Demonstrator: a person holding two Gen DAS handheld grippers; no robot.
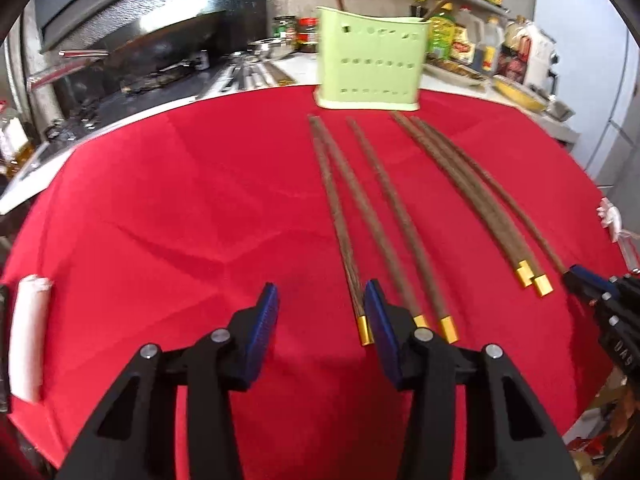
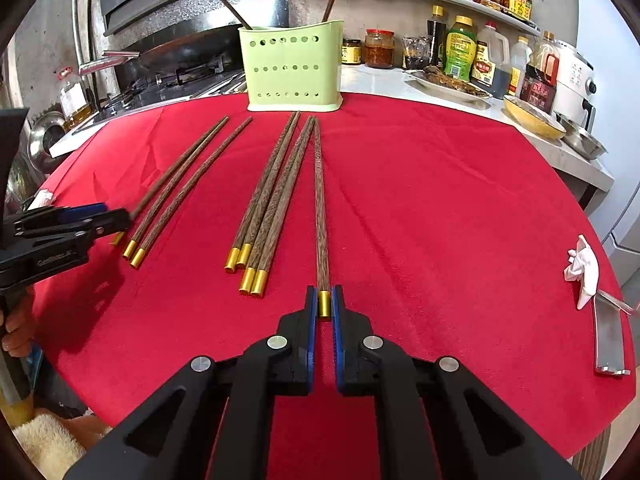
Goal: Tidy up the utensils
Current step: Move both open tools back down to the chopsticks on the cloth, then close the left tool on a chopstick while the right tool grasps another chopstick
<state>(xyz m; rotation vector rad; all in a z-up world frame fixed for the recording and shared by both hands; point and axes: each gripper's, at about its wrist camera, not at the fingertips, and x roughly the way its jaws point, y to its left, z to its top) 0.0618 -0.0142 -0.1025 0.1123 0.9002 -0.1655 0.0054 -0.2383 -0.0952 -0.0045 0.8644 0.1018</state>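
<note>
Red cloth [image 2: 440,208] covers the table under both your tools, with a kitchen counter of bottles and jars behind it. Straight ahead of your right gripper [image 2: 325,304], at the cloth's far edge, stands the green perforated holder [image 2: 294,68] with two chopsticks already upright in it. Your right gripper is clamped on the gold cap of one chopstick [image 2: 320,208], which lies flat on the cloth pointing toward the holder. Just to its left lie four more chopsticks [image 2: 272,196] in a loose bundle, and farther left another three [image 2: 180,188]. Your left gripper [image 1: 320,308] hovers with its jaws apart and nothing between them; its right finger sits at that group's gold ends, possibly touching one, though the blur makes that unsure.
</note>
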